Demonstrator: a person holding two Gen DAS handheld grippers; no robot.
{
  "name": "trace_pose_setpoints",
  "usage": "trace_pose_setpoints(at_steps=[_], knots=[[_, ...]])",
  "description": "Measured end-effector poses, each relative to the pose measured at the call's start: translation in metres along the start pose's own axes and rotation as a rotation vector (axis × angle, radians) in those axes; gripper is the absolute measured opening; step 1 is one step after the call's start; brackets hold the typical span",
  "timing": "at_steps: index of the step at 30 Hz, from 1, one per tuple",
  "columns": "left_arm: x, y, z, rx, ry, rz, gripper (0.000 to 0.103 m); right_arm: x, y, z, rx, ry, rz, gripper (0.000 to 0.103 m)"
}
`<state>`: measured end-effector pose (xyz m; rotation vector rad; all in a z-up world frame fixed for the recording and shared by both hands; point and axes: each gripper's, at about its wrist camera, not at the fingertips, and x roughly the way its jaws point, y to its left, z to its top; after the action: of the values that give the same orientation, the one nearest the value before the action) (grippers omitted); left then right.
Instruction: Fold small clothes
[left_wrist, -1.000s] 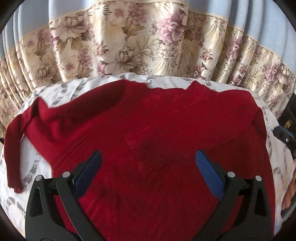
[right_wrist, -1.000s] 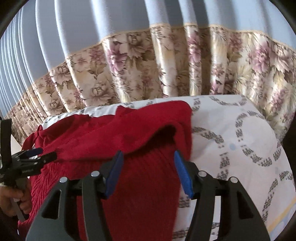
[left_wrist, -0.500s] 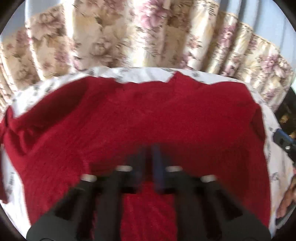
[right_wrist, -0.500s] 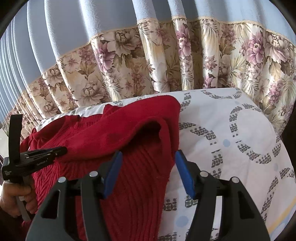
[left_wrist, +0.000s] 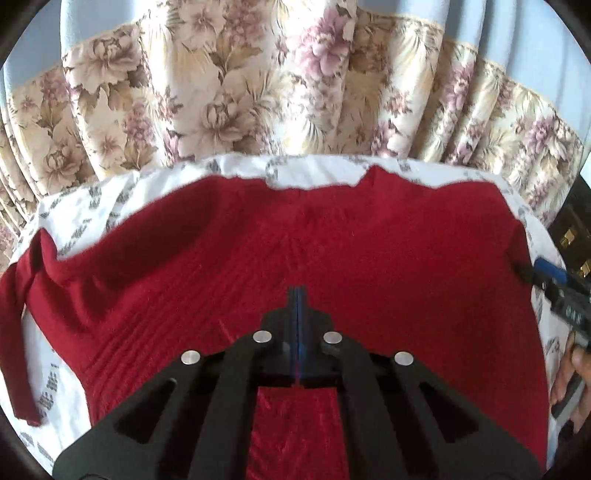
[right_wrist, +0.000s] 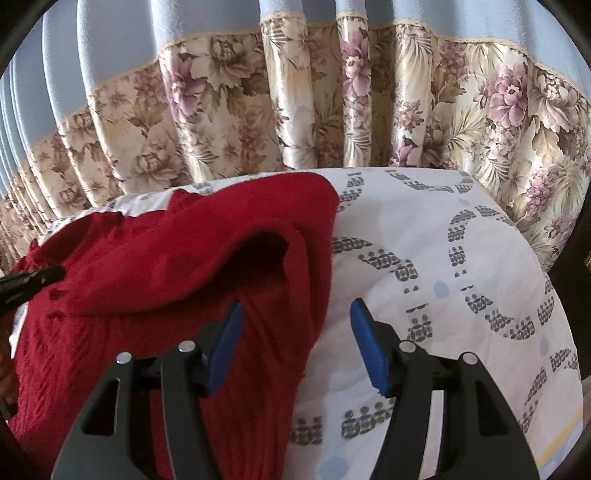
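**Folding the sweater's right side inward**

Lying spread on the patterned sheet (right_wrist: 461, 295), the red sweater (left_wrist: 295, 251) has its right sleeve (right_wrist: 207, 258) already doubled over its body. My right gripper (right_wrist: 295, 343) straddles the sweater's side edge, jaws apart, gripping nothing. My left gripper (left_wrist: 297, 299) is clamped together above mid-sweater; whether it pinches knit, I cannot tell. I judge a low, square bite on the edge is best.

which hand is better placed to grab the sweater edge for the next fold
Right, likely. The right hand-held gripper is open over the red knit sweater side edge; the left hand-held gripper is shut mid-garment.
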<state>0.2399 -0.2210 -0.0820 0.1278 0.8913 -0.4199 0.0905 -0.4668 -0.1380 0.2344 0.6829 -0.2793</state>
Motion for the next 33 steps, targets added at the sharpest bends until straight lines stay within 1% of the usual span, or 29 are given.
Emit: trace_pose_setpoints(at_steps=[1,2,3,4,5,9,10,11,12,13,15,17,19,22,24,26,28,31,33], knots=[[0.001,0.001,-0.005,-0.004,0.004,0.002,0.007,0.002,0.000,0.001,-0.004,-0.008,-0.014,0.060],[0.002,0.003,-0.008,-0.009,0.007,0.005,0.021,0.002,0.000,0.001,-0.007,-0.014,-0.024,0.060],[0.002,0.005,-0.011,-0.015,0.006,0.008,0.029,0.004,0.001,0.003,-0.010,-0.020,-0.036,0.059],[0.002,0.008,-0.014,-0.026,0.000,0.011,0.045,0.005,0.002,0.006,-0.013,-0.031,-0.045,0.048],[0.001,0.011,-0.016,-0.033,-0.005,0.015,0.053,0.007,0.003,0.009,-0.021,-0.034,-0.048,0.040],[-0.003,0.017,-0.017,-0.038,-0.011,0.016,0.054,0.013,0.014,0.020,-0.076,-0.046,-0.047,0.039],[-0.005,0.018,-0.017,-0.038,-0.014,0.016,0.056,0.014,0.016,0.022,-0.088,-0.049,-0.046,0.036],[-0.006,0.020,-0.016,-0.041,-0.017,0.016,0.058,0.016,0.018,0.023,-0.095,-0.048,-0.043,0.023],[-0.007,0.021,-0.016,-0.045,-0.019,0.016,0.059,0.019,0.018,0.025,-0.099,-0.039,-0.038,0.012],[-0.008,0.022,-0.016,-0.050,-0.020,0.015,0.061,0.022,0.018,0.027,-0.093,-0.022,-0.026,0.007],[-0.008,0.023,-0.016,-0.057,-0.018,0.013,0.062,0.025,0.014,0.028,-0.071,-0.005,0.001,0.007],[-0.007,0.024,-0.016,-0.059,-0.013,0.011,0.062,0.020,0.009,0.026,-0.044,-0.013,0.027,0.007],[-0.007,0.024,-0.017,-0.062,-0.011,0.008,0.062,0.011,0.002,0.021,-0.013,-0.020,0.059,0.007],[-0.008,0.024,-0.017,-0.069,-0.006,0.005,0.065,-0.010,-0.008,0.011,0.001,-0.044,0.074,0.007],[-0.008,0.023,-0.019,-0.065,-0.002,0.004,0.066,-0.021,-0.015,0.004,0.003,-0.053,0.068,0.007],[-0.007,0.020,-0.020,-0.062,0.010,-0.005,0.070,-0.027,-0.026,-0.007,0.006,-0.038,0.045,0.007],[-0.005,0.017,-0.021,-0.059,0.020,-0.021,0.071,-0.024,-0.036,-0.019,0.014,-0.011,0.015,0.007],[-0.001,0.010,-0.020,-0.051,0.031,-0.027,0.076,-0.020,-0.042,-0.030,0.032,0.011,0.015,0.007],[0.003,0.009,-0.017,-0.063,0.035,-0.045,0.077,-0.019,-0.041,-0.033,0.023,0.013,0.008,0.007]])
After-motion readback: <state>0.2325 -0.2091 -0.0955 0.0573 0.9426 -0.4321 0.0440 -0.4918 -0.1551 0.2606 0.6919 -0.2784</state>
